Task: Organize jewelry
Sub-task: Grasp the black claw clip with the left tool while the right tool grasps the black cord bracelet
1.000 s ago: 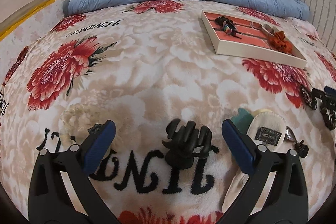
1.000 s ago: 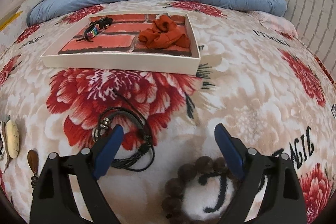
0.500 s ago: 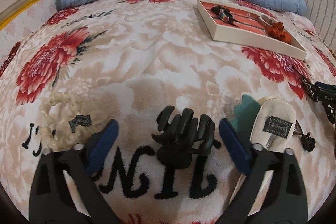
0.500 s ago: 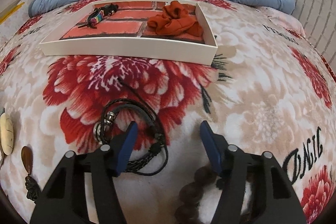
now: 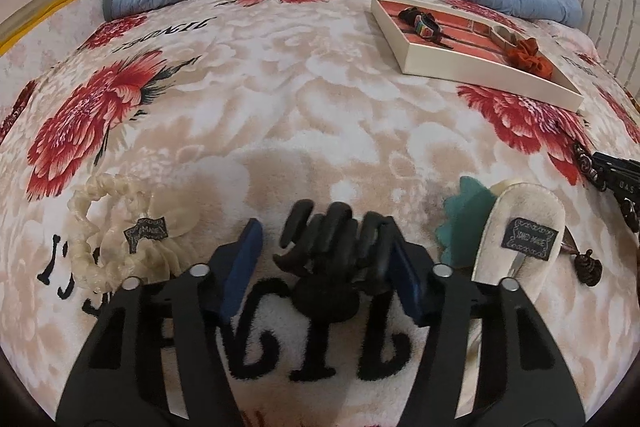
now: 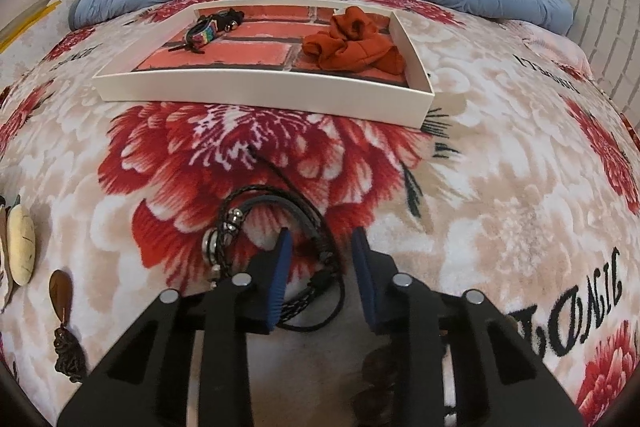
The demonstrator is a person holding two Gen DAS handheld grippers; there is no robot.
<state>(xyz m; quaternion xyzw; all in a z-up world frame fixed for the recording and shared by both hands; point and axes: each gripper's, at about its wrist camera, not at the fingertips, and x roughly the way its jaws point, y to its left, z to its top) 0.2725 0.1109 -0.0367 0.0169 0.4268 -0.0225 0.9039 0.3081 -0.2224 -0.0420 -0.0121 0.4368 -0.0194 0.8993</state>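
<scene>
Left wrist: tongs closing w/ black claw clip between, cream scrunchie beside.

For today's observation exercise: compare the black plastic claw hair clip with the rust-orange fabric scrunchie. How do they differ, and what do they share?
The black plastic claw hair clip is rigid with curved teeth; the rust-orange fabric scrunchie is soft and crumpled. The clip lies on the floral blanket; the scrunchie lies inside the white tray. The clip sits between the left hand-held gripper's closing jaws; nothing is near the scrunchie. Both are hair accessories.
</scene>
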